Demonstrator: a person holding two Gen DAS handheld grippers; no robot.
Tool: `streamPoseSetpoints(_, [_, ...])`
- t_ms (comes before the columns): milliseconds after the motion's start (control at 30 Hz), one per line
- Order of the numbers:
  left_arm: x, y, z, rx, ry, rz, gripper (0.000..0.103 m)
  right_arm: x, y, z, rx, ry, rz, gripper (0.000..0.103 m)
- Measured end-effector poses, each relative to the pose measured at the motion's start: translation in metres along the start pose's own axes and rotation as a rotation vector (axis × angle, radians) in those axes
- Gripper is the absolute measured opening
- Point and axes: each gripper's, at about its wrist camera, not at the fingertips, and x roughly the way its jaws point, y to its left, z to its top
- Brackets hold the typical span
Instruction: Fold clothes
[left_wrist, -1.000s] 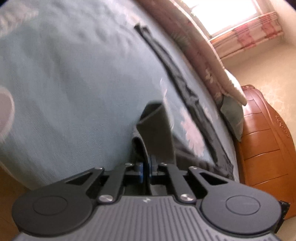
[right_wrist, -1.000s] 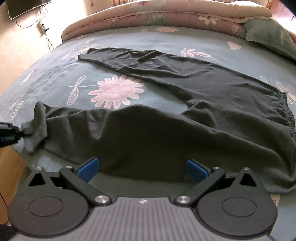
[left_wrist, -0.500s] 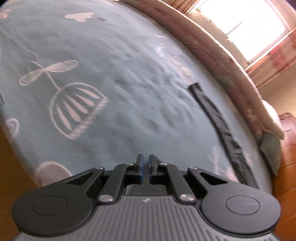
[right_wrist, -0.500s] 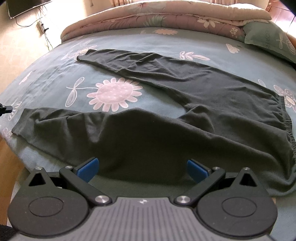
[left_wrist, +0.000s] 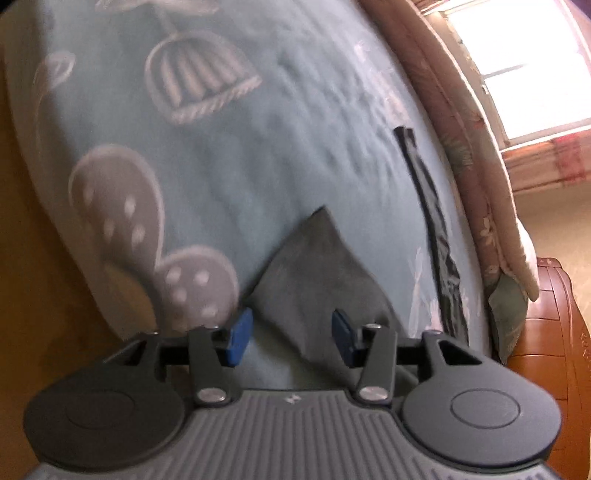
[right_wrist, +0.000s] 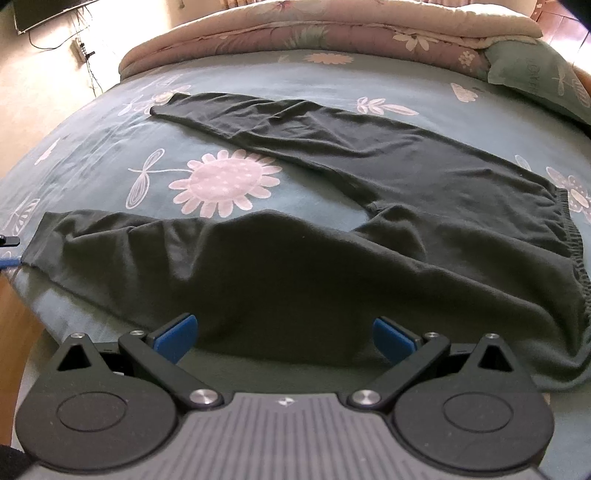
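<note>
Dark pants (right_wrist: 332, 273) lie spread in a V on the teal floral bed sheet (right_wrist: 110, 155), waistband (right_wrist: 574, 236) at the right. The near leg's cuff (right_wrist: 40, 236) rests flat by the bed's left edge, and the far leg (right_wrist: 277, 122) runs toward the quilt. My left gripper (left_wrist: 291, 338) is open, with the near cuff (left_wrist: 314, 273) lying just ahead of and between its blue pads (left_wrist: 240, 334), not held. My right gripper (right_wrist: 284, 338) stands wide open over the near edge of the pants' thigh part, holding nothing.
A folded floral quilt (right_wrist: 332, 33) lies along the far side of the bed, with a green pillow (right_wrist: 535, 77) at its right end. A wooden headboard (left_wrist: 554, 332) stands beyond the pillow. The bed's left edge drops to a wooden floor (right_wrist: 14, 317).
The left gripper let go of the near cuff it was holding up, swung away shut, and now is open by the cuff. The near leg now lies flat. The right gripper stayed open.
</note>
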Motion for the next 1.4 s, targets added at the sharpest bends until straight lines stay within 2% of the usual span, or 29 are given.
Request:
streamPoseSetpoints(100, [0.002,0.003,0.0,-0.049,-0.023,-0.019,0.048,0.002,0.003,0.001,-0.003,0.002,0.004,0.103])
streamPoseSetpoints(233, [0.011,-0.004,0.002,-0.014,-0.076,-0.011,0.049,0.0,0.007,0.001,-0.012,-0.008,0.016,0.103])
streamPoseSetpoints(333, [0.012,-0.013,-0.001,0.04,-0.115,0.043,0.036,-0.002,0.008,0.001,-0.017,-0.014,0.005,0.103])
streamPoseSetpoints(400, [0.011,-0.017,-0.005,0.092,-0.137,0.103,0.007,-0.003,0.007,0.0,-0.018,-0.016,-0.001,0.103])
streamPoseSetpoints(467, [0.011,-0.022,-0.009,0.144,-0.159,0.164,0.006,-0.003,0.005,-0.001,-0.013,-0.013,-0.004,0.103])
streamPoseSetpoints(633, [0.006,-0.029,-0.01,0.17,-0.185,0.197,0.004,-0.004,0.001,-0.003,-0.003,-0.015,-0.011,0.103])
streamPoseSetpoints(800, [-0.022,-0.034,-0.002,0.177,-0.253,0.171,0.003,-0.007,-0.002,-0.003,-0.009,-0.01,-0.02,0.103])
streamPoseSetpoints(1000, [-0.021,-0.022,0.0,0.164,-0.233,0.214,0.002,-0.005,-0.011,-0.014,0.015,0.025,0.021,0.103])
streamPoseSetpoints(1100, [-0.021,-0.017,-0.001,0.162,-0.229,0.234,0.002,-0.004,-0.022,-0.025,0.043,0.042,0.011,0.103])
streamPoseSetpoints(1233, [-0.021,-0.034,-0.009,0.251,-0.208,0.202,0.003,-0.007,-0.047,-0.036,0.12,0.036,-0.005,0.103])
streamPoseSetpoints(1400, [-0.006,-0.078,-0.026,0.399,-0.17,0.158,0.007,-0.005,-0.092,-0.061,0.344,0.027,0.011,0.103])
